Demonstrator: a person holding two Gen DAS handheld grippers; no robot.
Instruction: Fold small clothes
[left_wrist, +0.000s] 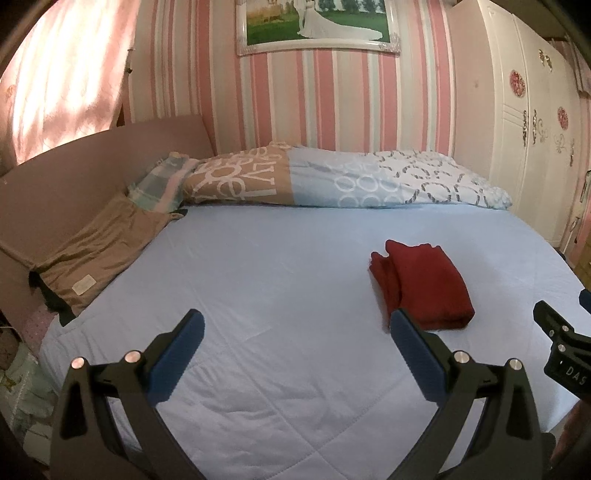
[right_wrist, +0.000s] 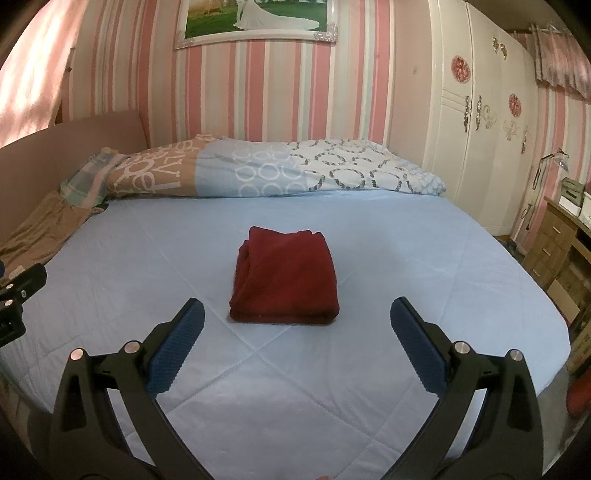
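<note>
the red garment (right_wrist: 284, 275) lies folded square on the bed (right_wrist: 406, 258); the left gripper (left_wrist: 297, 332) and right gripper (right_wrist: 297, 321) hang just short of it, jaws apart, empty. folding looks done.

A wide bed covered in a pale blue quilted sheet (right_wrist: 332, 369) carries a folded dark red garment (right_wrist: 286, 277) near its middle. A patterned blue-and-tan duvet (right_wrist: 277, 171) lies bunched along the far edge, a tan cloth (left_wrist: 99, 254) at the left.
</note>
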